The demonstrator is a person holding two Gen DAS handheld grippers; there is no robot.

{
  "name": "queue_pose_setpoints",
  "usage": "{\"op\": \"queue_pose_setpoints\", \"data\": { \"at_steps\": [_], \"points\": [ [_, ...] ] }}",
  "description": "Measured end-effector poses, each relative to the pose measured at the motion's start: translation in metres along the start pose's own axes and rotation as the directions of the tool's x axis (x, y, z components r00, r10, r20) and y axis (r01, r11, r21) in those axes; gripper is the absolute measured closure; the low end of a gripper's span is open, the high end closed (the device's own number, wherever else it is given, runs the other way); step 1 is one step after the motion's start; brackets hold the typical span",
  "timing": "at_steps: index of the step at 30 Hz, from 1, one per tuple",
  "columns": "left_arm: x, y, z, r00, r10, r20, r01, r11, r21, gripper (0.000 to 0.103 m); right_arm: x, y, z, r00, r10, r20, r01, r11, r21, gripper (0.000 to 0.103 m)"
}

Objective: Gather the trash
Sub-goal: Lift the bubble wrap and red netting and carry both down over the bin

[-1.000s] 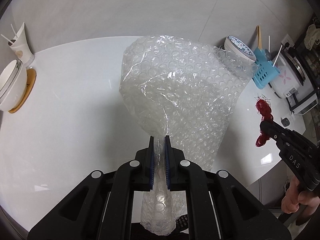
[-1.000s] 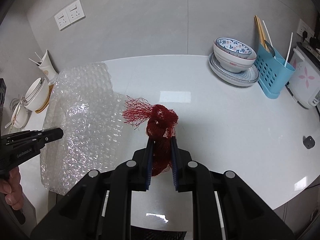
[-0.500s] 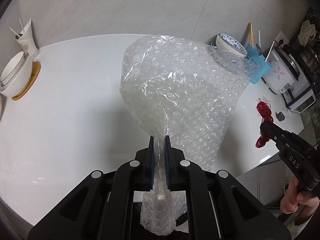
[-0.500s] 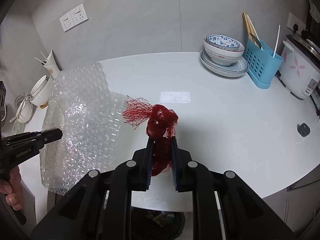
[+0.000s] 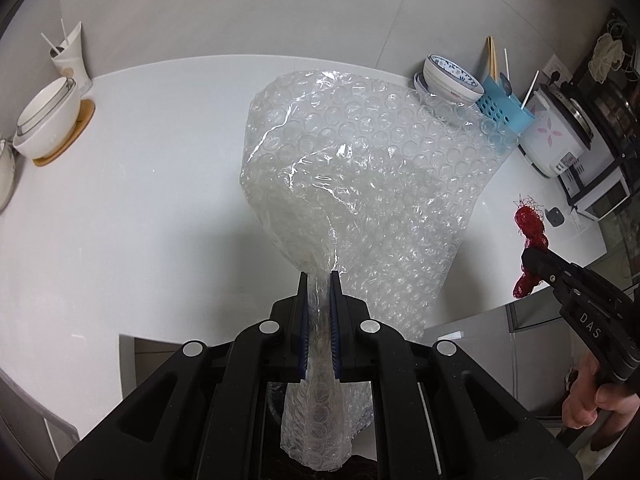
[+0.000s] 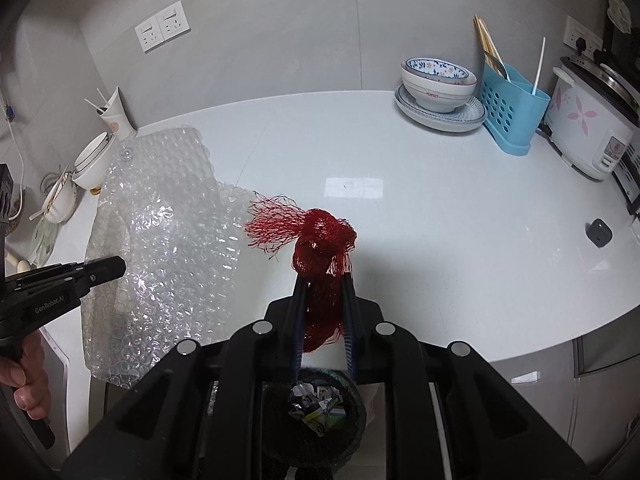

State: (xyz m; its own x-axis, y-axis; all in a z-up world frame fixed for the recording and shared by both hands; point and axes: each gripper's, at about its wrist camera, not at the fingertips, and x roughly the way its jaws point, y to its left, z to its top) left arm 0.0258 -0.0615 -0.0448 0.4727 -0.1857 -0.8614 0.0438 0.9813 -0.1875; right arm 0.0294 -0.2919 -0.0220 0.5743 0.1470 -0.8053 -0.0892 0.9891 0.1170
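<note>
While the left gripper [image 5: 319, 276] stays clenched on a gathered neck of the bubble wrap [image 5: 360, 184], the broad sheet hangs free and could snag the table edge or miss the narrow trash bin [image 6: 316, 412]. To its right, the right gripper [image 6: 322, 280] clamps the red mesh net [image 6: 320, 240] directly above the bin, though loose strands may cling to the pads. The white table [image 6: 440, 208] holds bowls [image 6: 438, 78], a blue utensil caddy [image 6: 512, 112] and a rice cooker [image 6: 588, 124] against a grey tiled wall.

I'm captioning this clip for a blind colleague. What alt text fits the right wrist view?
The right tool grips a bunched red mesh net above a black trash bin holding scraps. To its left, the left tool holds a bubble wrap sheet; bowls and a blue utensil holder stand on the white counter.
</note>
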Motion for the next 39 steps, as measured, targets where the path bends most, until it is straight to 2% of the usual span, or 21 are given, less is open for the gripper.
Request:
{"op": "queue_pose_setpoints", "data": {
  "at_steps": [19, 39],
  "points": [
    [-0.011, -0.019, -0.073, 1.000, -0.002, -0.018, 0.002, 1.000, -0.007, 0.096, -0.024, -0.007, -0.072, 0.999, 0.047, -0.022, -0.047, 0.999, -0.018, 0.088],
    [0.009, -0.017, -0.152, 0.997, -0.070, -0.020, 0.070, 0.997, -0.008, 0.096, -0.004, -0.007, -0.150, 0.996, 0.065, -0.061, -0.067, 0.998, -0.022, 0.088]
  ]
}}
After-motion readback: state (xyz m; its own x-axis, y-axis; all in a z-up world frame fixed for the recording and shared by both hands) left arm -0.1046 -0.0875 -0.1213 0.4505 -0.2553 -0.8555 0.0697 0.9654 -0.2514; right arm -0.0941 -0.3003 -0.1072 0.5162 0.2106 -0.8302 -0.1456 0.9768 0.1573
